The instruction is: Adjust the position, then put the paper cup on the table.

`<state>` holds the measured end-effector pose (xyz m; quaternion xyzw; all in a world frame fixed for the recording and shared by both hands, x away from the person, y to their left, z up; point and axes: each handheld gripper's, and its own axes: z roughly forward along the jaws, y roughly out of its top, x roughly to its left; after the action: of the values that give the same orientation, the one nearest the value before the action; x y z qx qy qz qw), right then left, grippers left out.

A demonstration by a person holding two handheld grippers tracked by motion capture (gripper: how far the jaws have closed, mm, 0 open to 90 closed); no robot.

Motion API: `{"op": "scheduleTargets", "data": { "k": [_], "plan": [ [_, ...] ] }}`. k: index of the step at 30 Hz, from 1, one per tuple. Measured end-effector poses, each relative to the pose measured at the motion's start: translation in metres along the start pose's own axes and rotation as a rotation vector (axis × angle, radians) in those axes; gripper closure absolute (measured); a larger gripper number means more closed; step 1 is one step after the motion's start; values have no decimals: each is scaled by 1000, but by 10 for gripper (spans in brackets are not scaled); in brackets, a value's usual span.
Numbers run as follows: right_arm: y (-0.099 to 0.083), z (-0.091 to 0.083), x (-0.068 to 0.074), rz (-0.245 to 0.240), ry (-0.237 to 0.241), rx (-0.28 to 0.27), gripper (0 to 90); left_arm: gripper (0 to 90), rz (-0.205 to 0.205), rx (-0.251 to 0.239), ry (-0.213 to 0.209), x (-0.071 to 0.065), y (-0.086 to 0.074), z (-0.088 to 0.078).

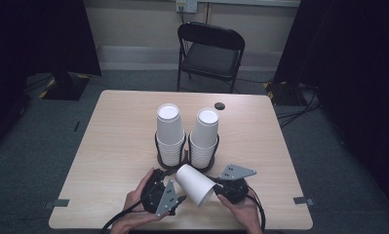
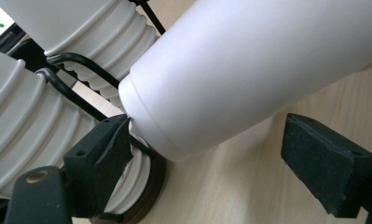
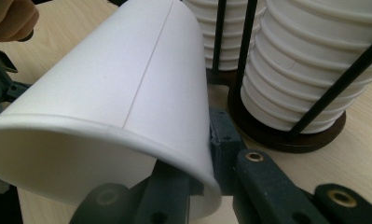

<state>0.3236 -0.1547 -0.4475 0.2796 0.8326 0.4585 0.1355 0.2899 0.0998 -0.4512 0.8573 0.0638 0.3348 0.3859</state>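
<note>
while the person's two hands sit close together at the near edge of the table [image 1: 114, 146], the high view shows a single white paper cup [image 1: 194, 184] lying tilted between them, base toward the two cup stacks [image 1: 187, 134] in their black wire holder [image 1: 186, 157], mouth toward the right gripper [image 1: 220, 187]. the left gripper [image 1: 178, 194] rests just beside the cup's lower side.

from the left gripper view, the cup's base end [image 2: 174, 126] hangs between the jaws. the left pad [image 2: 104, 149] touches or nearly touches the base rim, the other pad [image 2: 328, 168] stands well apart from the wall, so this gripper is released, not gripping.

from the right gripper view, the jaws are pinched on the cup's rim [image 3: 193, 175], one pad inside the mouth and one outside, so the right gripper alone carries the cup, just beside the holder's dark base [image 3: 286, 137].

judged from this, the step in hand is passing or steadying one cup taken from the stacks. the next move calls for the left jaws to close gently on the base end without crushing it, before the right lets go of the rim.
</note>
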Motion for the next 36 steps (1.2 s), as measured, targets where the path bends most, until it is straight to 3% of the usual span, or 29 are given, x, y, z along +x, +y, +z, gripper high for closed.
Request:
{"op": "scheduleTargets", "data": {
  "k": [15, 21, 22, 29, 35, 36],
  "plan": [
    [7, 0, -4, -7, 17, 67, 858, 138, 128, 54, 42, -9, 11, 8],
    [10, 3, -4, -11, 20, 64, 858, 52, 107, 56, 42, -11, 14, 14],
    [10, 3, -3, -10, 21, 66, 858, 44, 134, 73, 50, -10, 15, 15],
    [12, 5, -2, -9, 34, 76, 860, 8, 188, 89, 38, -14, 20, 19],
    [14, 6, -2, -2, 40, 76, 861, 0, 202, 97, 46, -15, 23, 22],
    [14, 6, -3, -1, 41, 73, 861, 0, 188, 80, 45, -17, 23, 23]
  ]
}}
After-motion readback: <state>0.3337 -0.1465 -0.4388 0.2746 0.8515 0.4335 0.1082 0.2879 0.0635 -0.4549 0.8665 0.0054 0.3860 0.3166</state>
